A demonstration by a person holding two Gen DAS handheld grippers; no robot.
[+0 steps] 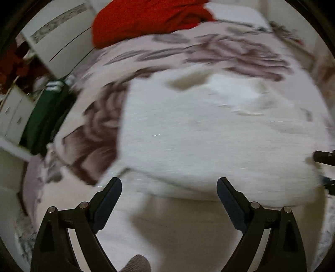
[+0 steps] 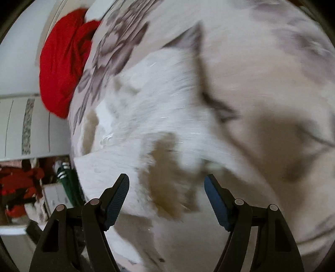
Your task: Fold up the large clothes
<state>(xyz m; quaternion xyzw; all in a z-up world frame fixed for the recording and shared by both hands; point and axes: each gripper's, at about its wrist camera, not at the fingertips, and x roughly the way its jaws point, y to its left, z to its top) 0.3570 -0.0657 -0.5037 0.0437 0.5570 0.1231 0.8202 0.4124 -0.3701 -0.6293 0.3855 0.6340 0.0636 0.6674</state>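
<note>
A large white knit garment (image 1: 209,129) lies spread on a bed with a pale floral cover (image 1: 219,50). My left gripper (image 1: 169,184) is open and empty, hovering just above the garment's near hem. The tip of the other gripper (image 1: 323,158) shows at the right edge. In the right wrist view the same white garment (image 2: 159,100) lies crumpled with folds and shadows. My right gripper (image 2: 166,181) is open and empty just above it. Both views are motion-blurred.
A red garment (image 1: 146,18) is heaped at the far end of the bed; it also shows in the right wrist view (image 2: 62,62). A white wardrobe (image 1: 58,33) stands behind. A green garment (image 1: 44,117) and white drawers (image 1: 12,117) sit at the left.
</note>
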